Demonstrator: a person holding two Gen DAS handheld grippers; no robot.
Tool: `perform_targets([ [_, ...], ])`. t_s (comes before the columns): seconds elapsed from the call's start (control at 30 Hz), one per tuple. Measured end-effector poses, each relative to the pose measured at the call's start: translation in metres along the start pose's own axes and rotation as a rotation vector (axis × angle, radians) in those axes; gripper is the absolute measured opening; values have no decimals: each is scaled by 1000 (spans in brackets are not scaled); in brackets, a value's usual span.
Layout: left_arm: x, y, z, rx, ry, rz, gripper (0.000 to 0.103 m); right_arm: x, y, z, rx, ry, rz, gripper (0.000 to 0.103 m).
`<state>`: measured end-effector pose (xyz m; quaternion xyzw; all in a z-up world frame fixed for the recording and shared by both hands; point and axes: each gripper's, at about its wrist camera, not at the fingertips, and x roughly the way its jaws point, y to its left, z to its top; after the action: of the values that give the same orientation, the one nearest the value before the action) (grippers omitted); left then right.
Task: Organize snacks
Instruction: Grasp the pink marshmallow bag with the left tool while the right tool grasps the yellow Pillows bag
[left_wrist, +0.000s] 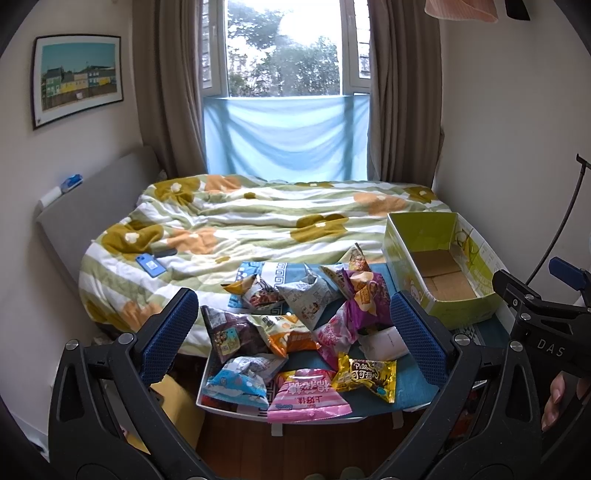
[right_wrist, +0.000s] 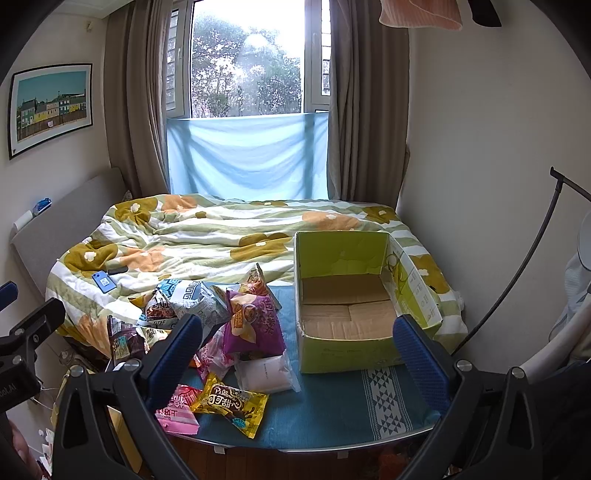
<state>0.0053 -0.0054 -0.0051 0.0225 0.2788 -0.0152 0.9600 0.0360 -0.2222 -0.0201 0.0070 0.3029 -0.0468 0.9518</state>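
A heap of snack packs lies on a small table with a teal cloth (right_wrist: 332, 413). It includes a purple bag (left_wrist: 365, 295) (right_wrist: 255, 325), a yellow Pillows pack (left_wrist: 365, 376) (right_wrist: 229, 402), a pink striped pack (left_wrist: 306, 400), a white pack (right_wrist: 266, 373) and a dark brown pack (left_wrist: 231, 332). An empty green cardboard box (left_wrist: 439, 266) (right_wrist: 347, 295) stands to their right. My left gripper (left_wrist: 293, 332) hovers open before the heap, holding nothing. My right gripper (right_wrist: 297, 356) is open too, between the heap and the box.
Behind the table is a bed with a flowered quilt (left_wrist: 258, 214), with a blue phone (left_wrist: 149, 265) lying on it. A grey headboard (left_wrist: 92, 199) runs along the left and a wall stands close on the right. A black stand (right_wrist: 517, 273) leans at the right.
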Motion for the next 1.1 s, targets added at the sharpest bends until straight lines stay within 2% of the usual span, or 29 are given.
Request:
perform_targets([
  [0.27, 4, 10, 7, -5, 28, -3, 102, 1, 0, -1, 5, 7, 0, 103],
  [0.4, 18, 23, -2, -24, 98, -9, 102, 4, -1, -3, 5, 33, 6, 103],
  [0.57, 50, 33, -32, -36, 212, -36, 102, 20, 1, -23, -3, 110, 24, 103],
  [0.77, 97, 27, -73, -79, 351, -49, 102, 57, 1, -51, -66, 193, 103, 103],
  [0.87, 126, 17, -93, -93, 424, -44, 102, 82, 2, -64, -117, 238, 172, 103],
  [1.0, 161, 8, -113, -157, 503, -40, 102, 119, 14, -87, -267, 282, 272, 103],
  [1.1, 185, 0, -125, -163, 549, -9, 102, 143, 24, -102, -377, 302, 355, 103],
])
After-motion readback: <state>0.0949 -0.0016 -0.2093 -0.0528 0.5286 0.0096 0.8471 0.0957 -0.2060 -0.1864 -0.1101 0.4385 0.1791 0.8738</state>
